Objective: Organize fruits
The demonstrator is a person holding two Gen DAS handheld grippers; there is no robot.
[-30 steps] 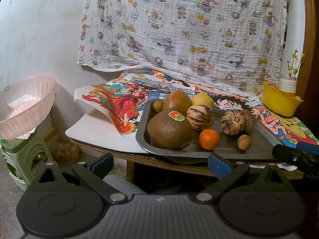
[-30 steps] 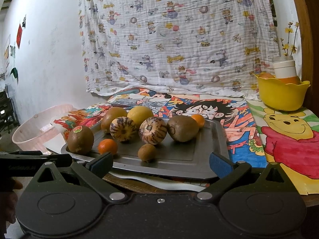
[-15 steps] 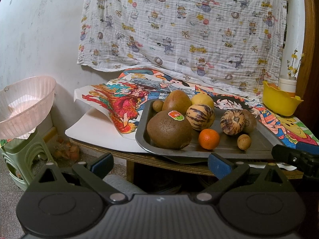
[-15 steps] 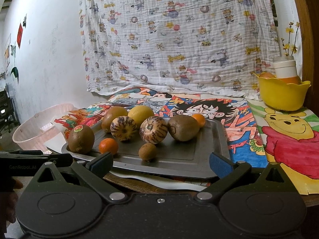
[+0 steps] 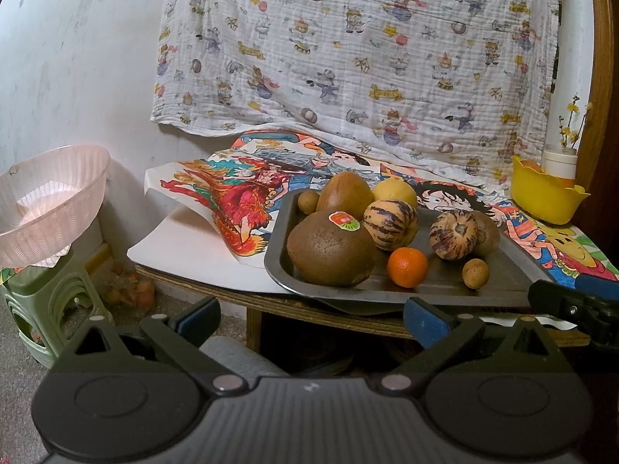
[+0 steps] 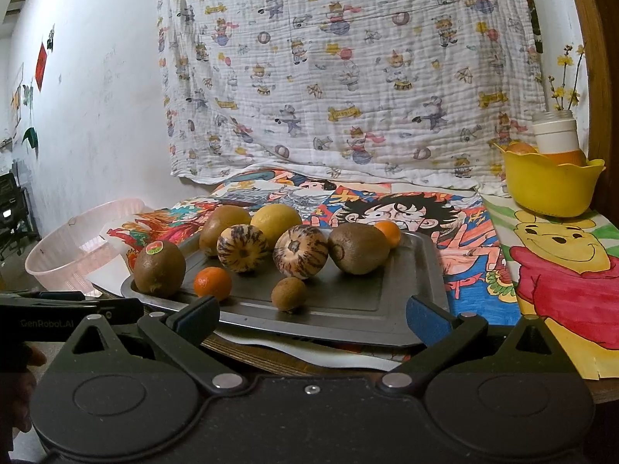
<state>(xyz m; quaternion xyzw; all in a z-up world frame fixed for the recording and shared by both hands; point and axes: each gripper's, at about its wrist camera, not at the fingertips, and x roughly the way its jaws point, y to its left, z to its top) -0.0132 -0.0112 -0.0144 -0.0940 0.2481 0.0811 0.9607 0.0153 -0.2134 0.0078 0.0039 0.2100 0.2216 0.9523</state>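
A: How far along was the sorting?

B: Hard to call. The metal tray (image 6: 348, 309) held 9 fruits: 2 large kiwis, one with a sticker (image 6: 159, 268) at the near left and one (image 6: 358, 248) on the right, 2 striped melons (image 6: 241, 248), a yellow lemon (image 6: 276, 219), a brown oval fruit (image 6: 222, 224), 2 small oranges (image 6: 212, 282) and a small brown round fruit (image 6: 288, 294). The yellow bowl (image 6: 549, 185) at the far right showed something orange inside, beside a white bottle. That fitted either a tray partly emptied into bowls or a tray laid out with fruit; the pictures did not settle which

A: And the grippers?

B: The left gripper (image 5: 311, 319) and the right gripper (image 6: 313, 313) both hung short of the table's near edge, jaws spread wide with nothing between them

A: Materials?

B: The tray was dull grey metal with a raised rim. The kiwis looked matte and fuzzy, the melons smooth with dark streaks, the oranges glossy. The pink basket (image 5: 50, 205) at the far left was ribbed plastic on a green stool, and colourful cartoon paper covered the wooden table (image 5: 216, 290)
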